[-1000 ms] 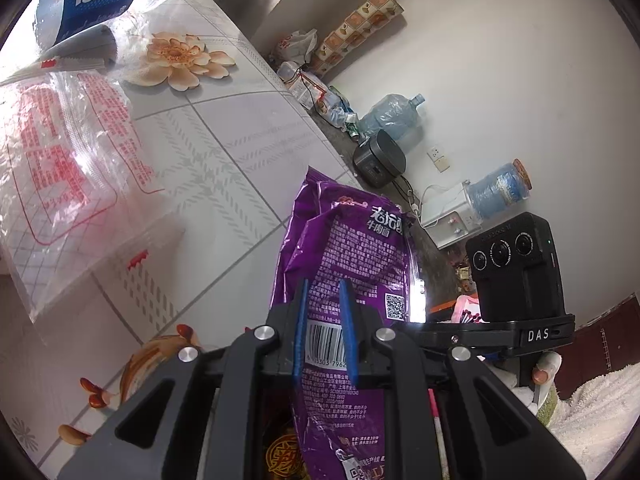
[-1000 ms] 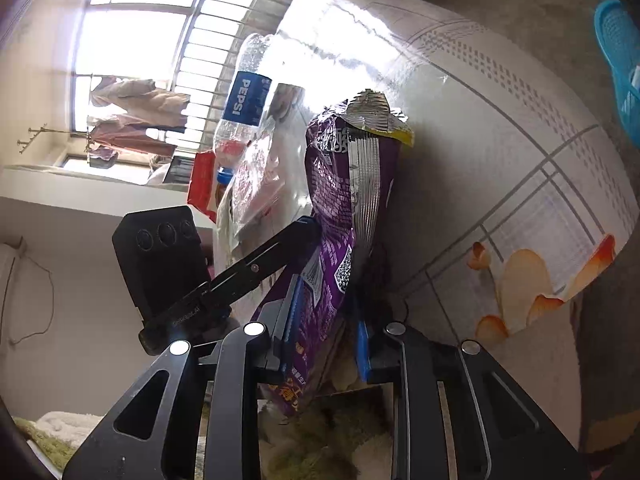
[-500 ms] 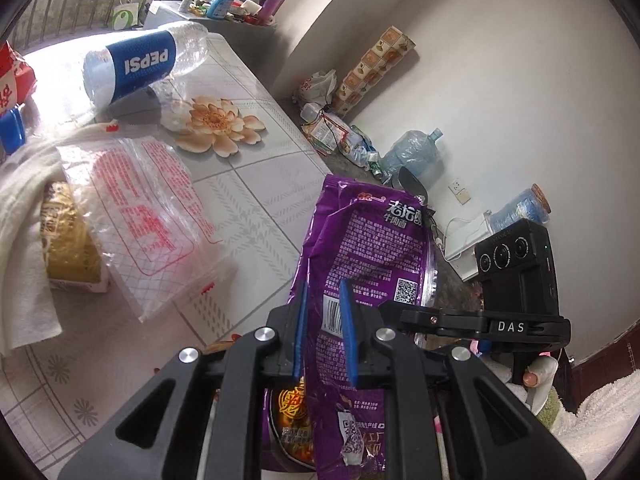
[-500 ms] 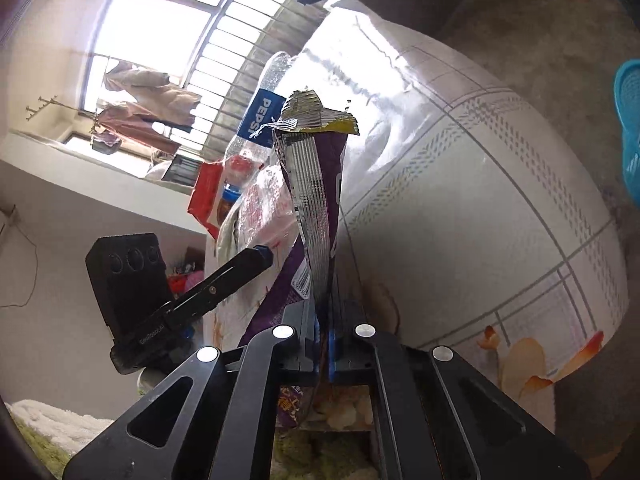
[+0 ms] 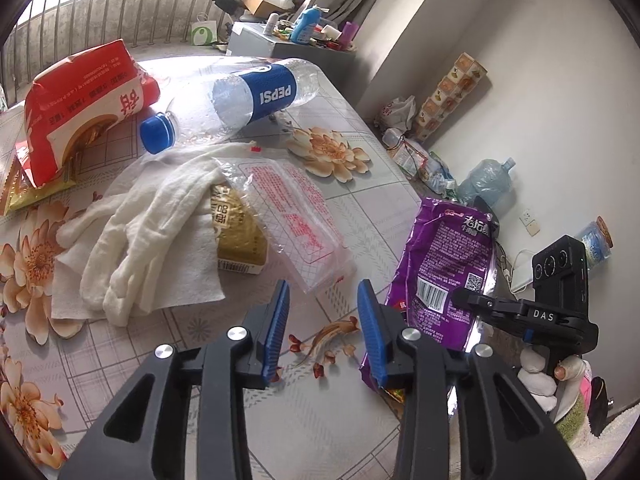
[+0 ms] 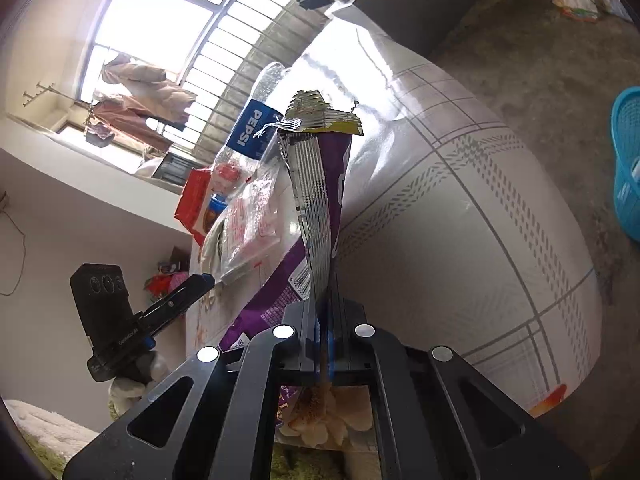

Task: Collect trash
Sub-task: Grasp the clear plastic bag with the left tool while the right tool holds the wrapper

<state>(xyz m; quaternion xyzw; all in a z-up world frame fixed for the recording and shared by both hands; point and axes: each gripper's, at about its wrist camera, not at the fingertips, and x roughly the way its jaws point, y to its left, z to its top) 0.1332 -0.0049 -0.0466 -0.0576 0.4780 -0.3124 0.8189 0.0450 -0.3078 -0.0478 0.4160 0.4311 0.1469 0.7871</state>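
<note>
Bright daylight from the barred window, blown out white in the right wrist view, strong glare on the glossy tabletop below it, soft shadows, sharp focus, heavy fisheye bending and dark vignette at every edge

My left gripper has just been opening, nothing between its jaws, while my right gripper is clamped tight on the purple wrapper.

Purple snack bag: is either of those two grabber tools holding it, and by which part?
Yes. The right gripper pinches the purple snack bag at its lower end. The left gripper stands open, empty, having just let go.
</note>
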